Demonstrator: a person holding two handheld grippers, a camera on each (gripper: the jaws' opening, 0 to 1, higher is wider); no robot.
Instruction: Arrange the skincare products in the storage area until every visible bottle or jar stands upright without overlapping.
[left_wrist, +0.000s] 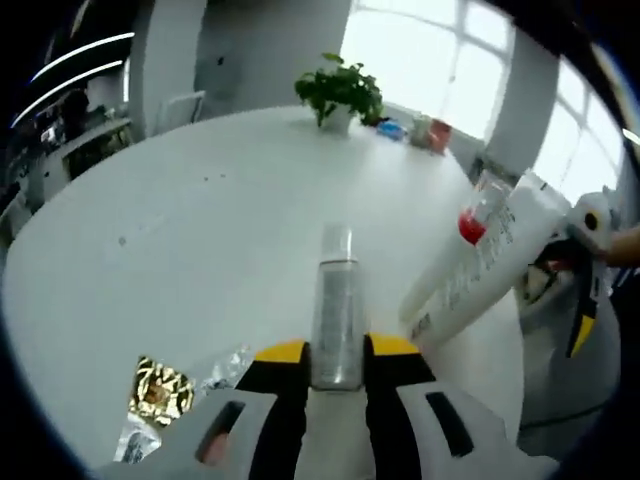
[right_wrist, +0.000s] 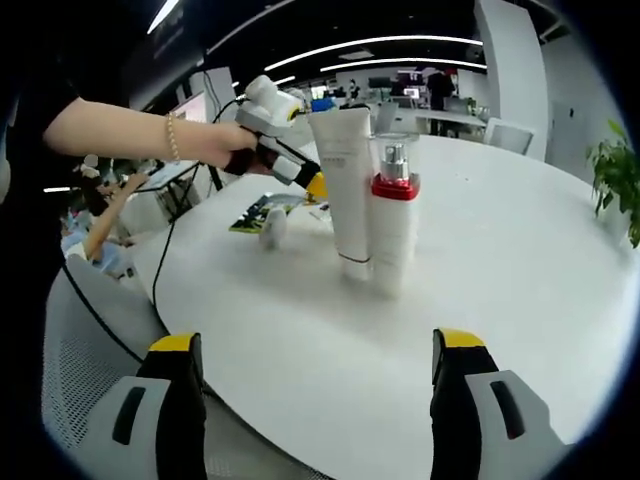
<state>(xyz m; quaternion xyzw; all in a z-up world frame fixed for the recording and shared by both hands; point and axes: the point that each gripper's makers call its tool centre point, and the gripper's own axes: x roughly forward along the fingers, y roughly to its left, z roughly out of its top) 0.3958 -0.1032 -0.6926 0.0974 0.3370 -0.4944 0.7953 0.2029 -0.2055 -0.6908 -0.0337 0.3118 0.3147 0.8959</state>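
Nearest the lens in the left gripper view, the left gripper (left_wrist: 336, 352) has its yellow-tipped jaws closed narrow on a slim clear bottle (left_wrist: 335, 315), gripped low on its body with the cap pointing away over the white table (left_wrist: 180, 230). Whether the bottle's base touches the table cannot be told. In the right gripper view the same left gripper (right_wrist: 300, 172), held in a person's hand (right_wrist: 215, 143), sits at the far side of the standing products.

The right gripper (right_wrist: 318, 385) is empty, jaws wide apart, hovering off the near edge of the table and facing the group.

Two products stand upright near the table's middle: a tall white tube (right_wrist: 345, 195) and a red-collared pump bottle (right_wrist: 394, 225), touching or just beside each other. A small white item (right_wrist: 272, 228) sits beyond them toward the left edge; its kind is unclear. Foil packets (left_wrist: 160, 390) lie by the near edge in the left gripper view. A potted plant (left_wrist: 340, 95) stands at the far edge.

Judgement: the step in hand is placing the clear bottle upright. The next move calls for setting it down on open table apart from the tube and pump bottle, base flat, before releasing. The touching pair may need separating.
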